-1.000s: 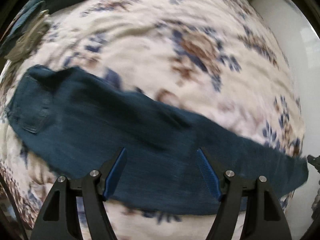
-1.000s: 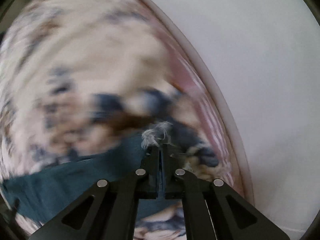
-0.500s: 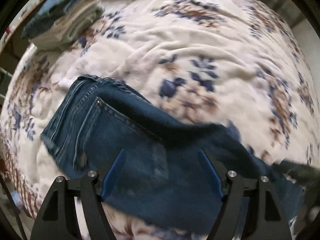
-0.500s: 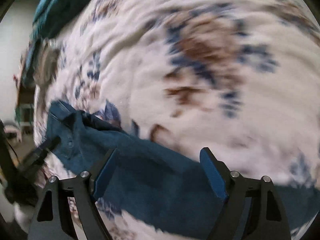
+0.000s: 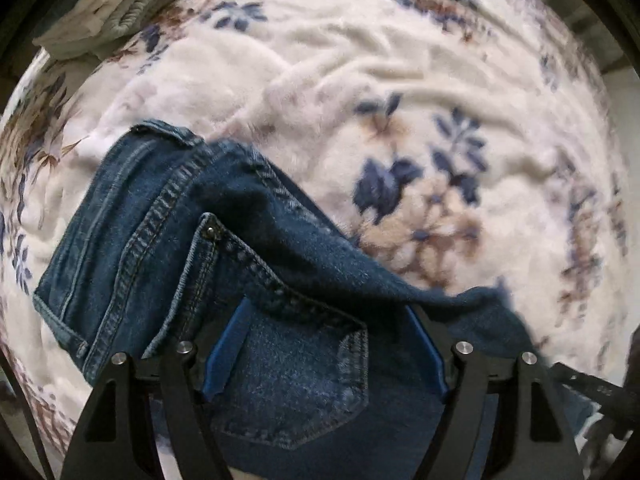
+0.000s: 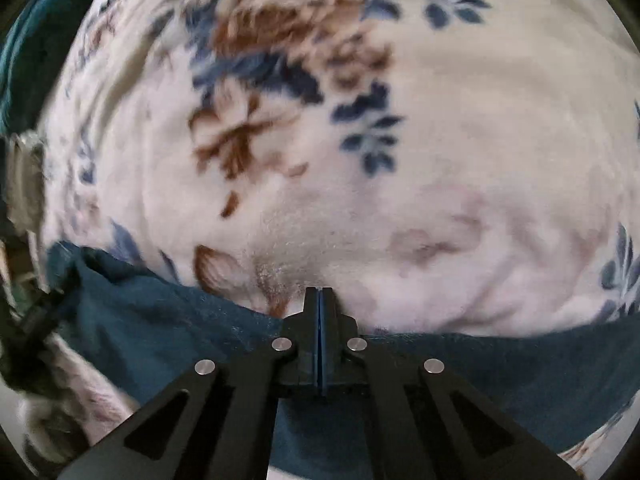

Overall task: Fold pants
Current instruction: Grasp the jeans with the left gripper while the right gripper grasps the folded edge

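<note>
Dark blue jeans lie on a cream floral blanket, waistband at the left and back pocket facing up. My left gripper is open, its blue-padded fingers spread just above the back pocket. In the right wrist view the jeans run as a dark band across the bottom. My right gripper is shut at the upper edge of the leg fabric; whether cloth is pinched between the fingers is hidden.
A stack of folded grey and beige clothes sits at the far left corner of the blanket. A teal cloth lies at the blanket's far left edge. The other gripper's black frame shows at the right.
My left gripper has moved closer over the waistband and back pocket. My right gripper, open half a second ago, has closed at the edge of the jeans leg.
</note>
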